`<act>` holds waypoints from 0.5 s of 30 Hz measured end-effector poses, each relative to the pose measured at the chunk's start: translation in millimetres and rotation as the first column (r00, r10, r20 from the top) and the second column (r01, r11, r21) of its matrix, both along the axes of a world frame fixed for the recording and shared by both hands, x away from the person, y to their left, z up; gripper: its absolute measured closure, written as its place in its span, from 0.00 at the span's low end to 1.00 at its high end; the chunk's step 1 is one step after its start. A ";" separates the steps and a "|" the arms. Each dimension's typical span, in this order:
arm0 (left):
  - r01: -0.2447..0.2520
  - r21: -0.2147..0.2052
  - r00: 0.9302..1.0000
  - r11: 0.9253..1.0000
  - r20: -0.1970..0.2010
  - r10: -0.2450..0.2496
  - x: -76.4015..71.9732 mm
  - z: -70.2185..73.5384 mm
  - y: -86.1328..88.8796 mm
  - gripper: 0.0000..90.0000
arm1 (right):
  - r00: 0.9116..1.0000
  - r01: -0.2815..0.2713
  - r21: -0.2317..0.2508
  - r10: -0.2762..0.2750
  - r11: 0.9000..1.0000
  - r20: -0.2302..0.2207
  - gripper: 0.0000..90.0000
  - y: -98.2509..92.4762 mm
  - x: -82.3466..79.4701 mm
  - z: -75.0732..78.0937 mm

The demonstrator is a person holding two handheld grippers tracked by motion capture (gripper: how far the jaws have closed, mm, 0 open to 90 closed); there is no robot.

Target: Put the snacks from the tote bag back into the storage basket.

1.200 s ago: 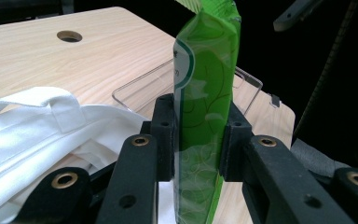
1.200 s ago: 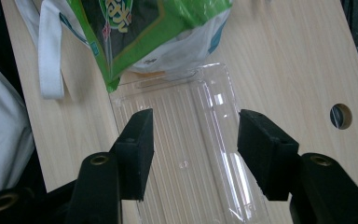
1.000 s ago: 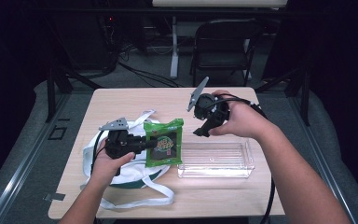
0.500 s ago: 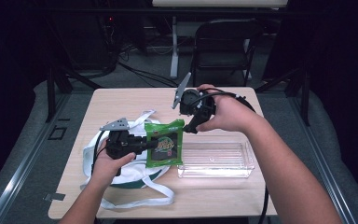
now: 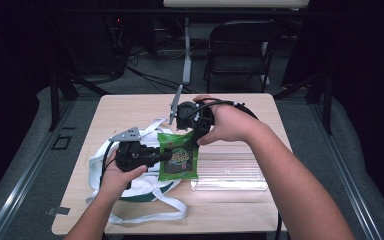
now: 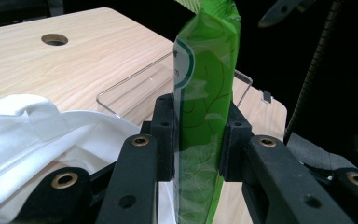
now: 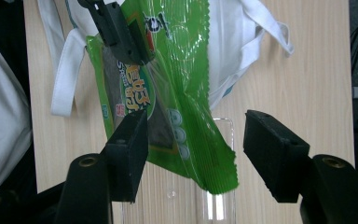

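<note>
Here, wooden bench [image 5: 240,210] carries white cloth bag [image 5: 130,187] at left, clear plastic tray [image 5: 230,172] at right. Green snack packet [image 5: 178,156] held upright between them, above bag edge. Left gripper [image 6: 196,135] fingers clamped on packet's left side. Right gripper [image 7: 193,154] above packet's far edge, fingers spread wide, gripping nothing.

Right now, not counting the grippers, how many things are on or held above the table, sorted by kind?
Snack packet, green: 1
Cloth bag, white with straps: 1
Clear plastic tray: 1
Total: 3
</note>
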State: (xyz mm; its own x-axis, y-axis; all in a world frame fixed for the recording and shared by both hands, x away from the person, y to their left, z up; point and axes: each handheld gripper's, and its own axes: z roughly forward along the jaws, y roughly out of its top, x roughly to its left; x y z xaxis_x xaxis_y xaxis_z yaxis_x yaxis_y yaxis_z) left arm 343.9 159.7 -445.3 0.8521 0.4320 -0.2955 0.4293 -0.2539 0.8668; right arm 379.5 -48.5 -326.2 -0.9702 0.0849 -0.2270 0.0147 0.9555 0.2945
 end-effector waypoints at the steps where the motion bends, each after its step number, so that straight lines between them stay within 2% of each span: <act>1: 0.002 0.003 1.000 1.000 0.003 -0.002 -0.2 0.3 -0.1 0.81 | 1.000 -0.002 0.000 0.002 1.000 -0.006 0.45 1.4 -0.2 -1.5; 15: 0.032 0.004 0.999 0.999 0.013 -0.032 -3.4 1.0 -5.9 0.81 | 0.997 -0.038 -0.070 0.034 0.997 -0.062 0.46 12.3 0.2 -15.6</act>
